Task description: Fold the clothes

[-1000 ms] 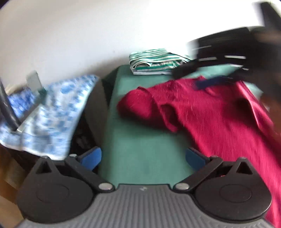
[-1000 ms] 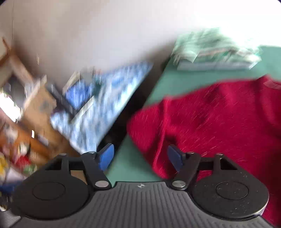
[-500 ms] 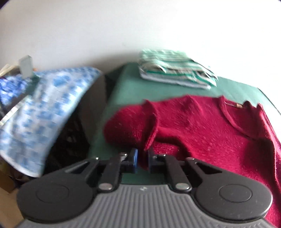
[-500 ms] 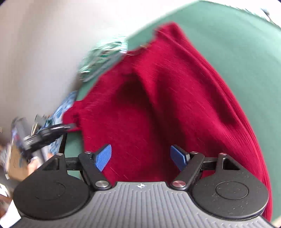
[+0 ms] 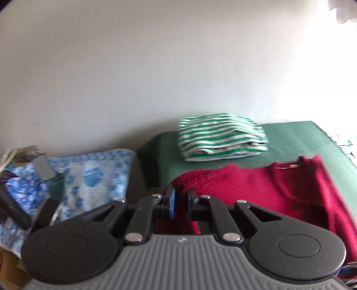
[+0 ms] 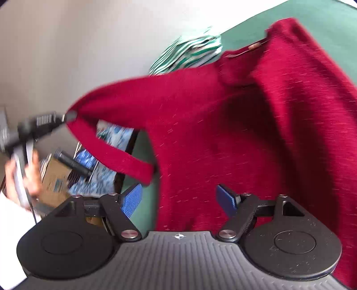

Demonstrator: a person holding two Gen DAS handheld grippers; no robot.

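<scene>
A dark red knit sweater lies on the green table cover. My left gripper is shut on the sweater's sleeve and holds it up off the table; in the right wrist view that gripper shows at the left with the sleeve stretched out from the body. My right gripper stands open over the sweater's lower body, with cloth under the gap but its blue pads not pressing on it.
A folded green-and-white striped garment lies at the back of the table by the white wall. Left of the table, blue-patterned cloth drapes over clutter, with a cardboard box and a person's hand.
My left gripper went from open to shut on the sleeve and lifted it up and to the left. My right gripper swung from the table's left edge over the sweater's body and stayed open.
</scene>
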